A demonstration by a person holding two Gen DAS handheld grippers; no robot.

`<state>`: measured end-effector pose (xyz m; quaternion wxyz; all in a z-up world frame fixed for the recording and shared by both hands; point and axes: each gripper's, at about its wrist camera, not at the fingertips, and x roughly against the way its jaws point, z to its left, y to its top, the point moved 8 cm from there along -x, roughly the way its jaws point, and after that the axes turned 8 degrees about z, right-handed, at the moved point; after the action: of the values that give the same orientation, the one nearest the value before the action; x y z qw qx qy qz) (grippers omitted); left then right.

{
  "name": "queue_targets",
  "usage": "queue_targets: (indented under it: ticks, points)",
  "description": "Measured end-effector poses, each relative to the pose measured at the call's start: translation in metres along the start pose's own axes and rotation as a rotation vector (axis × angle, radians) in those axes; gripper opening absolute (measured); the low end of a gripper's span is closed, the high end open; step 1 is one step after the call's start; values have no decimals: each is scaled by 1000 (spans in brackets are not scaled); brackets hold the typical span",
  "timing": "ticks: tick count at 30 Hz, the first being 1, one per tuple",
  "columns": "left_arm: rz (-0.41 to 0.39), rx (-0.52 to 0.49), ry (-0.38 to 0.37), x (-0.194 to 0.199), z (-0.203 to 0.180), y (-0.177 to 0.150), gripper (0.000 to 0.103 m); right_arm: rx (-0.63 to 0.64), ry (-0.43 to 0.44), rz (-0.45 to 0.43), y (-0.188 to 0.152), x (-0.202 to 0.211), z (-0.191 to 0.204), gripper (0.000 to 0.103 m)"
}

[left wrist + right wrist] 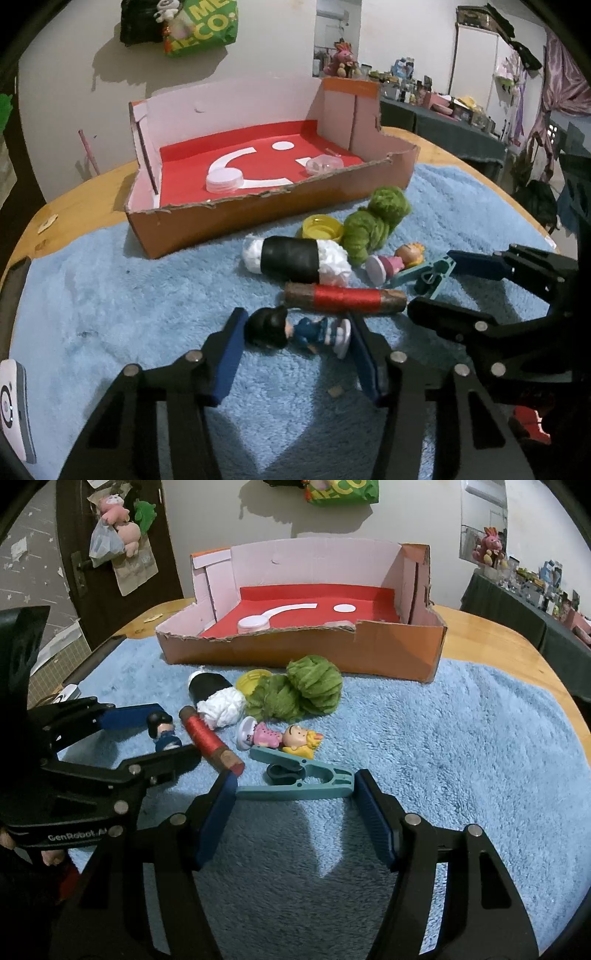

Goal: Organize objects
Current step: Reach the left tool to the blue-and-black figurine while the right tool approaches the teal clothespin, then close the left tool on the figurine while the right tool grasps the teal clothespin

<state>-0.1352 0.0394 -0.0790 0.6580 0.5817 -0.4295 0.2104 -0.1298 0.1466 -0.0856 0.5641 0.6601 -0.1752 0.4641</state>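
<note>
Both grippers angled down over the towel [110, 295].
My left gripper [295, 341] clamps the dark-haired figure [295, 330]; the right gripper [295, 797] clamps the teal clip [306, 781]; red spool [345, 298] between.

Bright toys on a pale blue towel [461, 738]
Orange-brown box [388, 653] with red floor and white shapes; green yarn [314, 686]; red thread spool [207, 734]; teal clothespin [306, 782]; yellow cap [321, 227]; black-and-white roll [291, 260]; pink-dressed figurine [277, 736]
</note>
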Motion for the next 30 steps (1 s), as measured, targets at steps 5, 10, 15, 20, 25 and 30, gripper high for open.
queue_targets:
  ticks: [5, 10, 15, 20, 25, 30]
  points:
    - [-6, 17, -8, 2, 1, -1, 56, -7, 9, -2, 0, 1, 0, 64]
    - [-9, 30, -12, 5, 1, -2, 56, -14, 22, -5, 1, 2, 0, 64]
    - [-13, 43, -11, 8, 1, -4, 55, -6, 21, -13, 1, 6, 3, 64]
    - [-26, 52, -13, 13, 2, -3, 54, -4, 29, -23, 3, 9, 5, 64]
    - [-27, 60, -18, 13, 3, -1, 54, -6, 35, -31, 6, 12, 5, 64]
    - [-42, 66, -27, 19, 3, 1, 54, -6, 38, -40, 9, 16, 6, 64]
